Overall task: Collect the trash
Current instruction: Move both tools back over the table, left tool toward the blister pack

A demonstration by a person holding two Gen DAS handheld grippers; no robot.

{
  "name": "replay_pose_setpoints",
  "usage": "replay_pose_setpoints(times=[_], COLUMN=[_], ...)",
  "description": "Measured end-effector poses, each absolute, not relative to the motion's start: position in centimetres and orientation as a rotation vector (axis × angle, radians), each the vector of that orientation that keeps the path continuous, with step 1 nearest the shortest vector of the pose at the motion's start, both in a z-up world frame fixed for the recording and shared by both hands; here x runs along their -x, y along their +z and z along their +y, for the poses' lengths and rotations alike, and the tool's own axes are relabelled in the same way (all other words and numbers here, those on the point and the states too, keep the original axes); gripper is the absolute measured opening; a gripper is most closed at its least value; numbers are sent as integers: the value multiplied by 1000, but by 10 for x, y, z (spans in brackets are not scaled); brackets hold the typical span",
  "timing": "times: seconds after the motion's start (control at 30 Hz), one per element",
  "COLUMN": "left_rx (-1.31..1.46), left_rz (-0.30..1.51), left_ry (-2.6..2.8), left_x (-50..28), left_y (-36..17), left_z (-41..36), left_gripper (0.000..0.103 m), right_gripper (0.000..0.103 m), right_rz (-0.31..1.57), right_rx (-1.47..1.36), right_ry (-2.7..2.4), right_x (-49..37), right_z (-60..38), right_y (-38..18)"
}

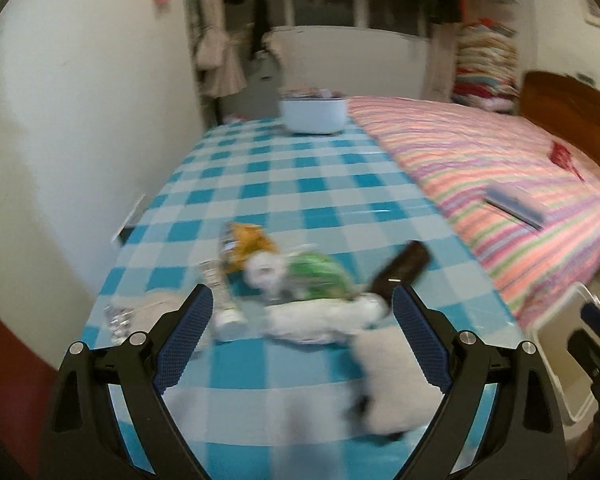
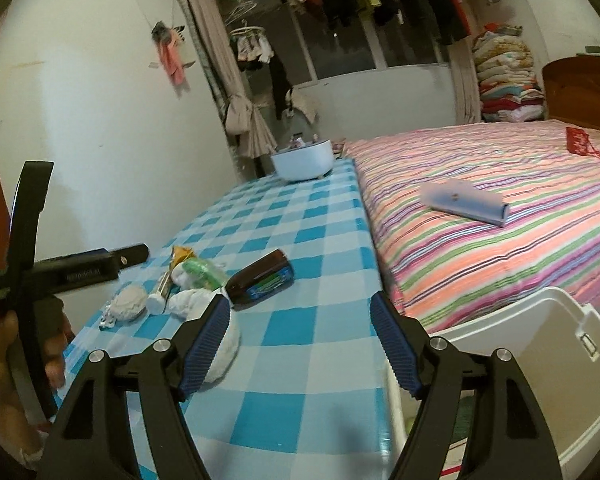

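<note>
Barely begun, I judge: both the left gripper (image 1: 302, 312) and right gripper (image 2: 300, 316) are spread and empty, trash pile (image 2: 188, 284) on the bench (image 2: 300, 360), white bin (image 2: 560, 380) lower right

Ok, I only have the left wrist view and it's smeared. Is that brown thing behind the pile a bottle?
Observer: Yes, a brown bottle lying on its side with a blue-green label facing up.
Operator: Where's the bin?
Observer: A white bin stands open off the table's right edge, beside the bed.
Operator: Is the right gripper free?
Observer: Yes, the right gripper has its jaws wide apart with nothing between them.
</note>
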State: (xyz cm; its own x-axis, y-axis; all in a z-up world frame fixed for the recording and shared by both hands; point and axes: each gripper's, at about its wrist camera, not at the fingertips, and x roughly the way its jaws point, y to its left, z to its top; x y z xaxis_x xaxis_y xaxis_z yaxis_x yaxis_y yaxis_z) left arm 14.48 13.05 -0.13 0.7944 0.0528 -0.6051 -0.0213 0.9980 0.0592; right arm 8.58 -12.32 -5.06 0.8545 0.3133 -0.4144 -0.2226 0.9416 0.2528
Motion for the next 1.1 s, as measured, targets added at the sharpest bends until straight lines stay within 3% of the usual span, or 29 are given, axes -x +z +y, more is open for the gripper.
replay_pose_setpoints(times=[0.43,1.1], left_rx=[269,442], left_rz=[817,891], left_ry=[239,330], left_x=[-161,-174], left_y=[-38,-76], left_z=[292,355], left_gripper=[90,87], right_gripper=[71,71], right_rz=[513,564], right_rx=[-163,-147], right_ry=[336,378], right_x=[-99,-114], right_z=[-86,-62], right_y=[-62,-72])
